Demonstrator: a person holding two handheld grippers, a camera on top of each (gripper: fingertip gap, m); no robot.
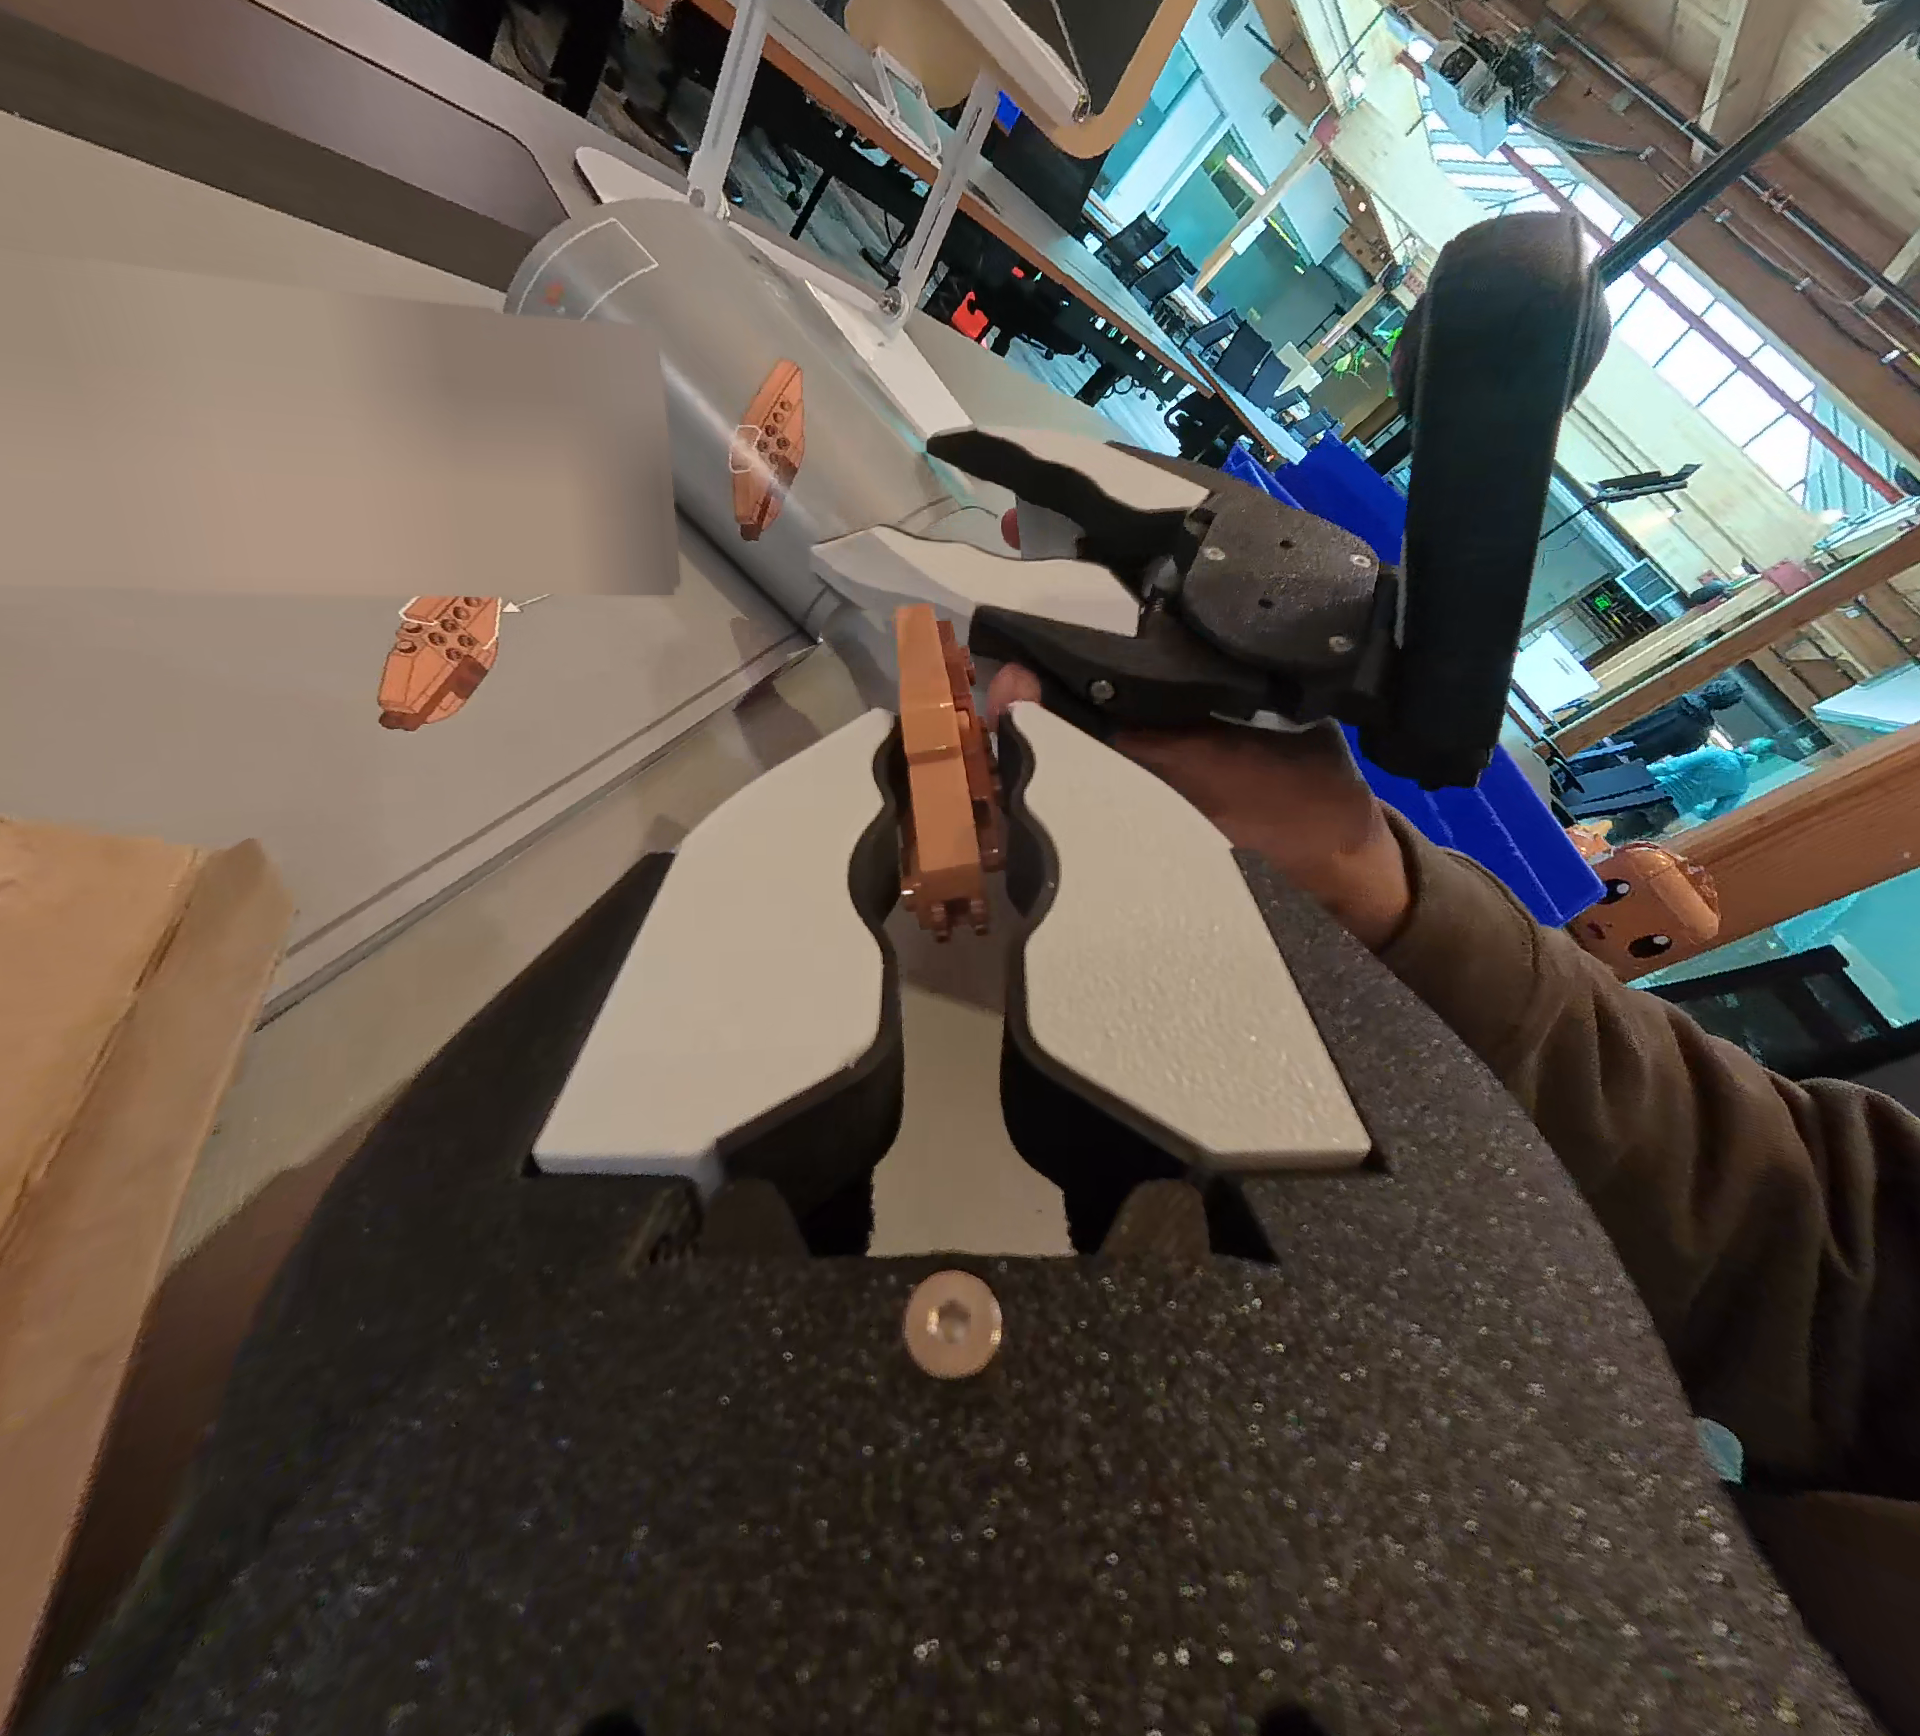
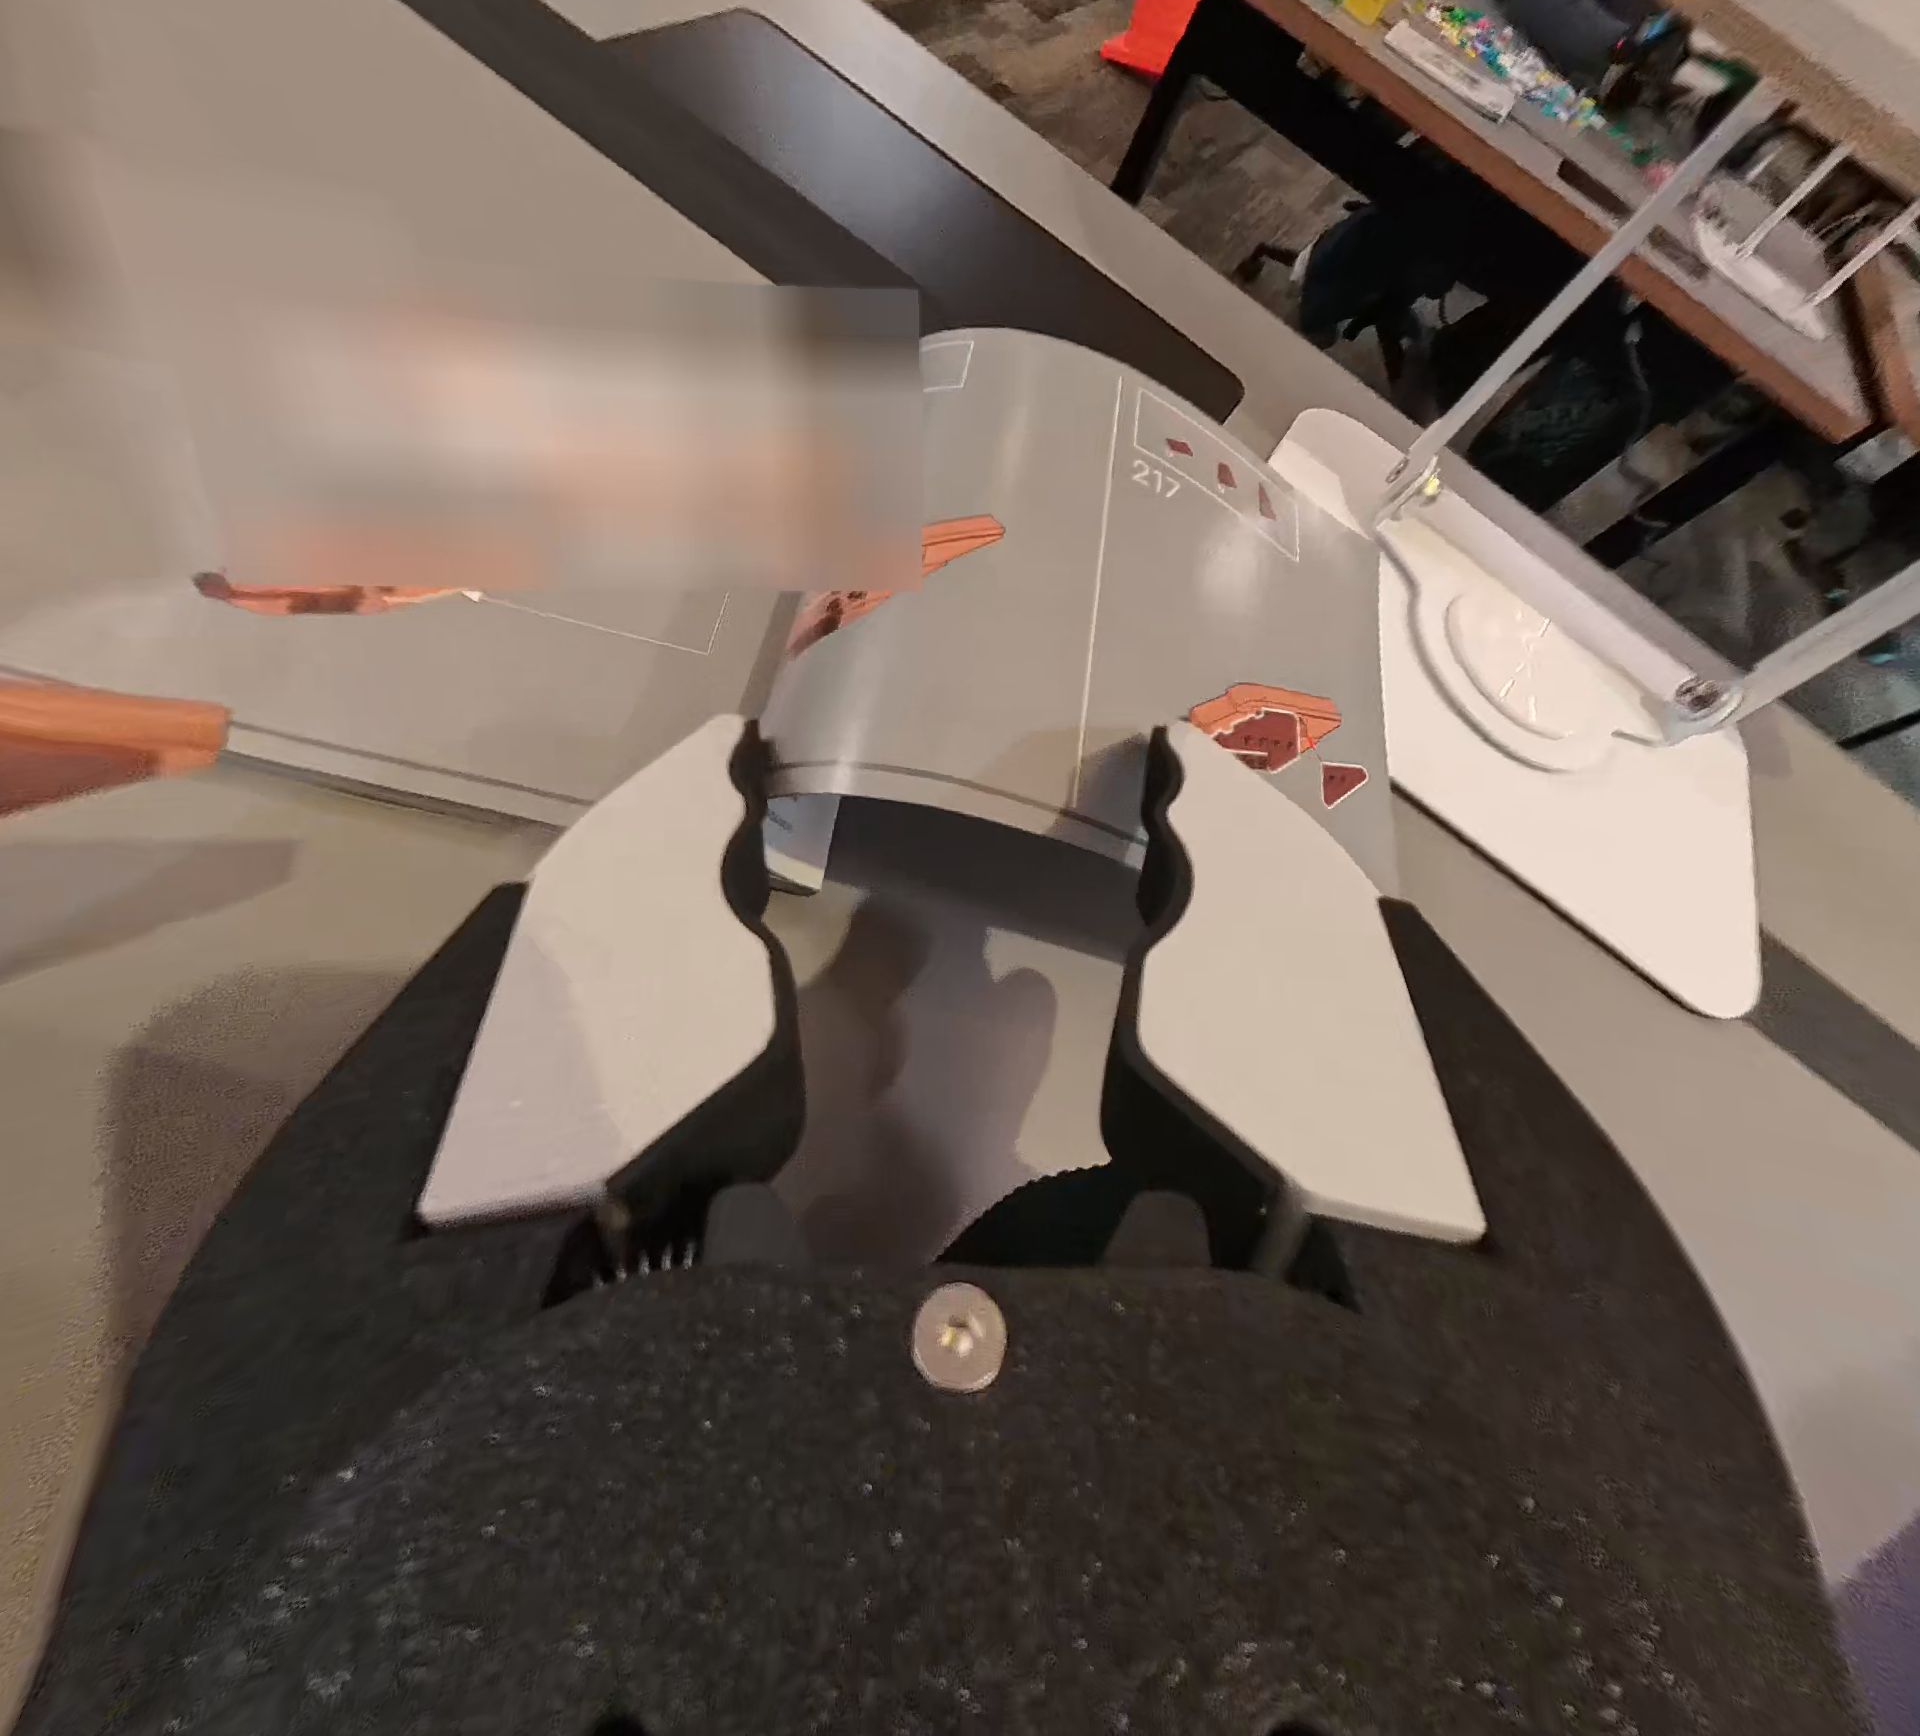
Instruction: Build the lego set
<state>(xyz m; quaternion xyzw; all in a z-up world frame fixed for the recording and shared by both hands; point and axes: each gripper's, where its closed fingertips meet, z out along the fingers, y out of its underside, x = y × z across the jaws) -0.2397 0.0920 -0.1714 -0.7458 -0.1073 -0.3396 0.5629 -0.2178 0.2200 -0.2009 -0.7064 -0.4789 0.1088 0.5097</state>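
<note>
My left gripper (image 1: pixel 948 730) is shut on a tan and brown lego assembly (image 1: pixel 940 772), held edge-on above the grey table. The assembly's tip pokes out past the fingertips. My right gripper (image 2: pixel 951 746) is open and empty; in the left wrist view it (image 1: pixel 904 497) hovers just beyond the assembly, held by a person's hand (image 1: pixel 1247 782). An open instruction booklet (image 2: pixel 1174 606) with pictures of the brown build lies under both grippers; its right page curls up. An orange-brown piece (image 2: pixel 104 741) shows blurred at the left edge of the right wrist view.
A white lamp base (image 2: pixel 1558 793) with thin metal rods stands right of the booklet. A brown paper bag (image 1: pixel 94 1011) lies at the left. Blue bins (image 1: pixel 1507 813) sit behind the hand. Another table with boxes and loose bricks (image 2: pixel 1455 13) stands farther back.
</note>
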